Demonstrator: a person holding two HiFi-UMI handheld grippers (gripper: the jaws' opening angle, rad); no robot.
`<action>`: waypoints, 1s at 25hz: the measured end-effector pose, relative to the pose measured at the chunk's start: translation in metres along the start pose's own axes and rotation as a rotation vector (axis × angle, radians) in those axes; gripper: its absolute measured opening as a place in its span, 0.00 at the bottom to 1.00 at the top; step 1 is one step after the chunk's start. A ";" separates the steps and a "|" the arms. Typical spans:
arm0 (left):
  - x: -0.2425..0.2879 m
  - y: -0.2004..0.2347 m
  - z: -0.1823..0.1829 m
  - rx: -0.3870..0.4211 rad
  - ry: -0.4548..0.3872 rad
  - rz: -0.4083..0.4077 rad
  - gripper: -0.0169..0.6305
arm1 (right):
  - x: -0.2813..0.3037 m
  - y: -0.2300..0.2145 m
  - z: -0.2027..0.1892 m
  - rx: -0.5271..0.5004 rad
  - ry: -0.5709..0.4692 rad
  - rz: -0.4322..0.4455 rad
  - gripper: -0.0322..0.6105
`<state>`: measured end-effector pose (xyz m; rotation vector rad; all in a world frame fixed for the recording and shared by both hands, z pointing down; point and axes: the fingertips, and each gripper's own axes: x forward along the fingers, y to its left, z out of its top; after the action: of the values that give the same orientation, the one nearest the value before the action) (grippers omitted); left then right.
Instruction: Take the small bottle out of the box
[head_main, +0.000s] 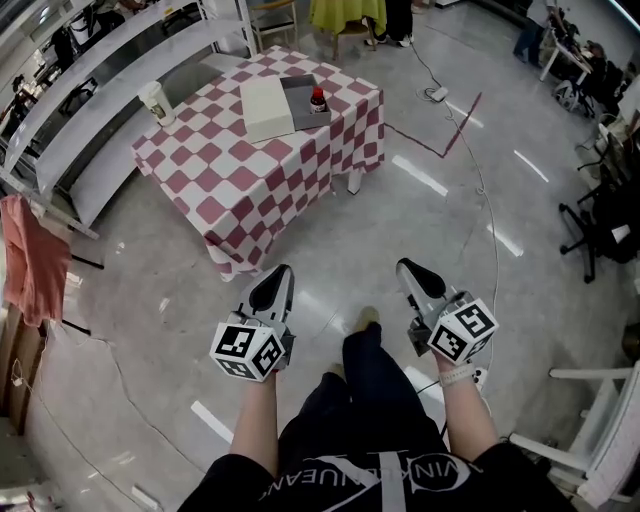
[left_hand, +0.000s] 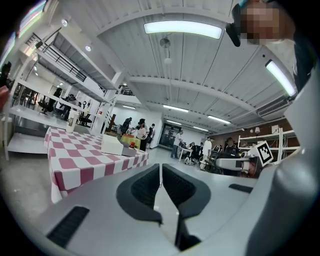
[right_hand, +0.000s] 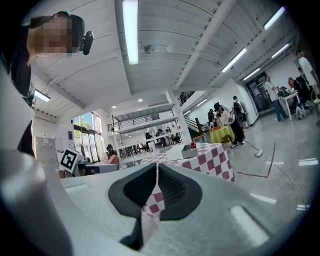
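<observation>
both grippers shut and empty, well short of the table

in the head view, the left gripper (head_main: 278, 278) and the right gripper (head_main: 412, 272) were held side by side above the grey floor (head_main: 450, 200), ahead of the person's legs (head_main: 365, 375). in each gripper view the jaws were seen pressed together, with nothing between them. a table (head_main: 250, 190) under a red-and-white checked cloth was seen well apart from both, at about 11 o'clock from the grippers. on its far half a grey box (head_main: 300, 100) was set, with a white lid (head_main: 265, 107) lying at its 9 o'clock side. the small bottle (head_main: 318, 99), red-capped, was stood upright inside the box, at its 3 o'clock edge. a cup (head_main: 156, 102) was placed near the table's 10 o'clock corner.
</observation>
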<state>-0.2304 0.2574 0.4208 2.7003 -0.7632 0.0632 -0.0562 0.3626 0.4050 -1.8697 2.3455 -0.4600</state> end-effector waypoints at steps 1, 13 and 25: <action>0.000 0.003 0.000 -0.004 0.000 0.006 0.06 | 0.002 -0.003 -0.001 0.012 -0.002 -0.003 0.08; 0.034 0.053 0.026 0.006 -0.022 0.073 0.06 | 0.078 -0.032 0.020 0.065 -0.034 0.069 0.08; 0.129 0.078 0.062 0.024 -0.026 0.071 0.06 | 0.154 -0.096 0.052 0.040 -0.027 0.138 0.08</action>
<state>-0.1635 0.1101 0.4026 2.7012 -0.8714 0.0552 0.0109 0.1865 0.4008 -1.6725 2.4091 -0.4600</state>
